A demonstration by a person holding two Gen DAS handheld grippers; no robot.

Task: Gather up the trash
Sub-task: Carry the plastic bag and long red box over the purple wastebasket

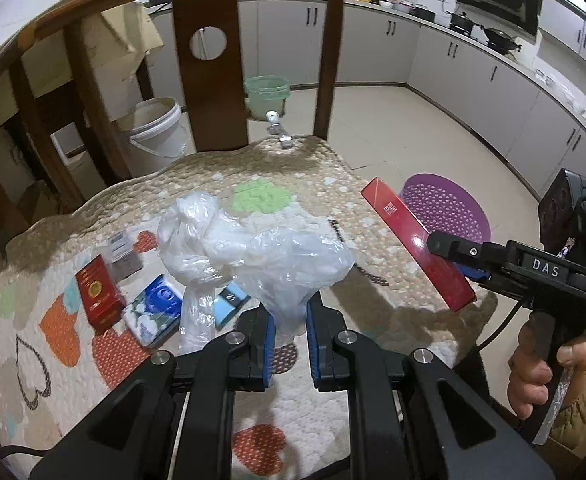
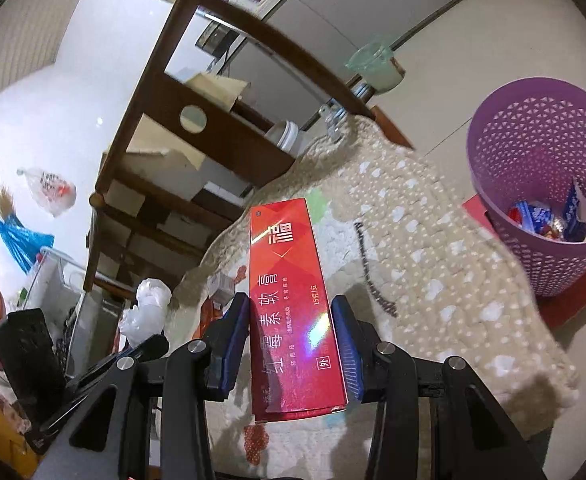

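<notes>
Centrally in the right wrist view, a long red carton [image 2: 289,300] is pinched across its narrow width between the blue pads [image 2: 233,340] of the right gripper [image 2: 291,344], its far end projecting up the frame; a grip near one end is judged to leave the free end clear for tipping into a bin. At right of that view stands a purple lattice basket [image 2: 533,152] on the floor, already holding wrappers, and it is taken to be the destination. In the left wrist view the same carton [image 1: 417,240] is seen at right, raised above the quilted cover [image 1: 333,184], with the basket [image 1: 445,208] just behind it. At lower centre, the left gripper [image 1: 289,328] is pressed shut on the neck of a crumpled clear plastic bag [image 1: 253,248], the bulk of which billows above the pads, presumably held so for carrying to the basket. At lower left of the cover lie a small red box [image 1: 99,292], a blue tissue pack [image 1: 153,308] and a grey box [image 1: 123,252], uncollected. A wooden chair back [image 1: 209,60] rises behind
</notes>
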